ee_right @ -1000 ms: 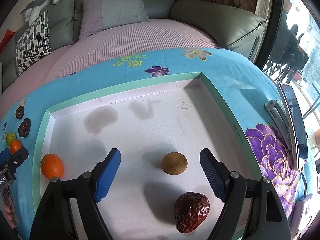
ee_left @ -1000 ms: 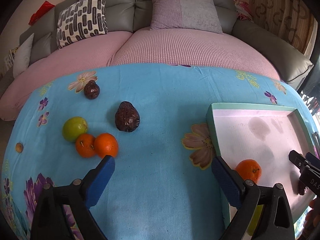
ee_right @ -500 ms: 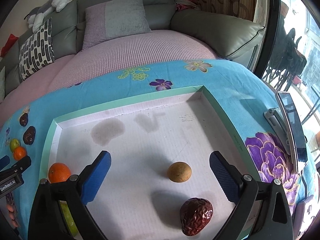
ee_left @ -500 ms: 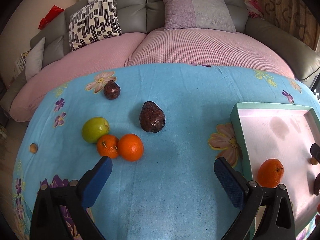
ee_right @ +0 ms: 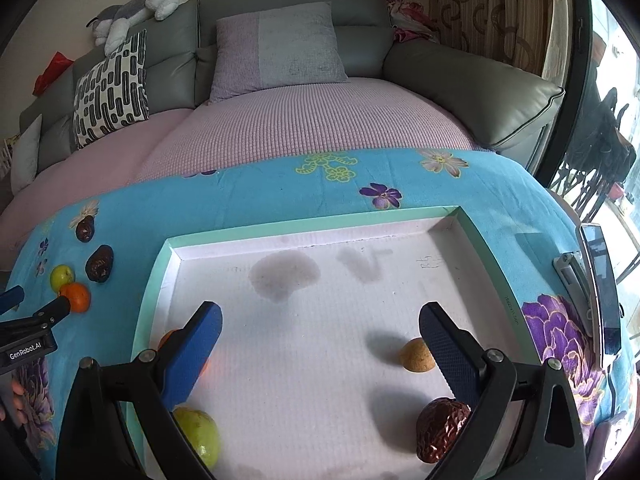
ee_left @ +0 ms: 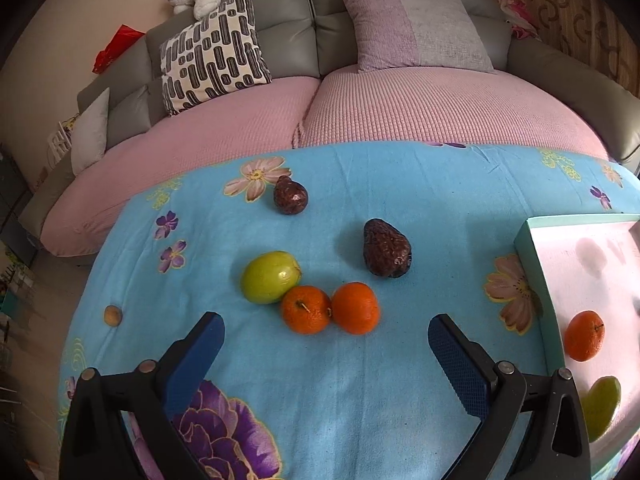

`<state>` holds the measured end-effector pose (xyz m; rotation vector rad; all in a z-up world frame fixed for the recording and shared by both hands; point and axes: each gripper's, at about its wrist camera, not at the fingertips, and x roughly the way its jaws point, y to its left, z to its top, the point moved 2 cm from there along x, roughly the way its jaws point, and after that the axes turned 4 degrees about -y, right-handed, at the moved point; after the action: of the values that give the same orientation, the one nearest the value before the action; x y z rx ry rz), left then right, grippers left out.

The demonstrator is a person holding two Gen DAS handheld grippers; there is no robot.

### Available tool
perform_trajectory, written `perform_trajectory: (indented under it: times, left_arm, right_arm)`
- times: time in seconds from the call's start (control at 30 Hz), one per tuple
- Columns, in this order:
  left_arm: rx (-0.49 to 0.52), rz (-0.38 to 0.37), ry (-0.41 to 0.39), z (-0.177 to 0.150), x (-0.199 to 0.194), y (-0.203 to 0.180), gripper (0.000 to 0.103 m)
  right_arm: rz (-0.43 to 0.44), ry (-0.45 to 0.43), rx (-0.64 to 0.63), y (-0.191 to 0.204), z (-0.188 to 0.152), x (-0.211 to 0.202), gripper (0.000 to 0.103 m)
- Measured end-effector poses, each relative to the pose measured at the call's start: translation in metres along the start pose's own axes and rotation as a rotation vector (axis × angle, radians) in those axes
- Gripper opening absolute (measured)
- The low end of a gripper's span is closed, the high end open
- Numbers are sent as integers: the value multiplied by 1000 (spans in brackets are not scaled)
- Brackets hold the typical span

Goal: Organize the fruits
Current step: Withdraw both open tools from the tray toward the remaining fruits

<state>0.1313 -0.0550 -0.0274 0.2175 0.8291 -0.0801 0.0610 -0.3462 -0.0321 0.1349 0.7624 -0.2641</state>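
Left gripper (ee_left: 326, 354) spread wide and empty, two oranges (ee_left: 330, 308) touching side by side dead ahead on the blue cloth, left of the tray (ee_left: 534, 256); right gripper (ee_right: 320, 342) also wide, empty, over the tray, so left is nearer.

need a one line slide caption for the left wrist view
Open left gripper hovers over two oranges, a green fruit and two dark wrinkled fruits on the blue floral cloth.

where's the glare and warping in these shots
Right wrist view: blown-out daylight through the window, phone reflecting it, soft shadows under the fruit in the tray. Left wrist view: even light, fisheye bowing the sofa, dark corner vignette.
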Motion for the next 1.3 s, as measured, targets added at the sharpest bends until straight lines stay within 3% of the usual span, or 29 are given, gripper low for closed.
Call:
perform_trajectory:
  times: [0.43,0.7,0.87,1.07,1.2,1.3]
  left_arm:
    - [-254,85,20,-17,12,112,103]
    - [-450,30,3,-25,11,163,103]
    - [-465,73,-4,-28,13,177,103]
    - [-465,52,-31,-22,14,176,103]
    - [-481,-5,-27,-15,22,162,102]
    - [-488,-33,-15,-11,29,152,97]
  right_arm:
    - [125,-9,-144,64,0,0,99]
    - [279,-21,-194,125,-2,0,99]
    - [316,-9,-237,154,-4,2,99]
    - [340,3,-252,178,6,9,99]
    - [335,-14,-302,196,16,14,98]
    - [341,-11,-322,206,22,24,88]
